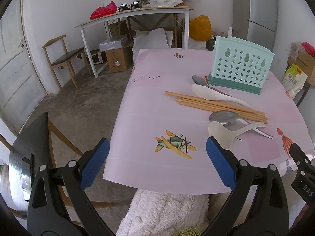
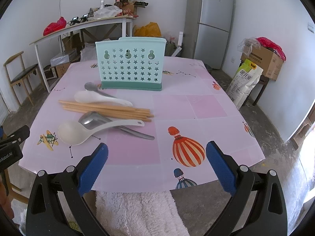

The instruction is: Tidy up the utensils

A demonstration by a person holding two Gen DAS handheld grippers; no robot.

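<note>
A mint-green utensil holder (image 2: 131, 66) with star holes stands upright on the pink table (image 2: 196, 106); it also shows in the left wrist view (image 1: 241, 67). In front of it lie a small metal spoon (image 2: 91, 87), a white soup spoon (image 2: 100, 98), several wooden chopsticks (image 2: 106, 109), a large metal spoon (image 2: 98, 120) and a white plastic ladle (image 2: 78, 131). The left wrist view shows the chopsticks (image 1: 214, 104) and ladle (image 1: 226, 132) too. My left gripper (image 1: 157, 161) and right gripper (image 2: 157, 163) are both open and empty over the table's near edge.
A wooden chair (image 1: 63, 59) and a cluttered white side table (image 1: 133, 15) stand at the back left. A grey fridge (image 2: 212, 21) stands at the back right, with a rice bag (image 2: 246, 80) and cardboard box (image 2: 263, 61) beside the table.
</note>
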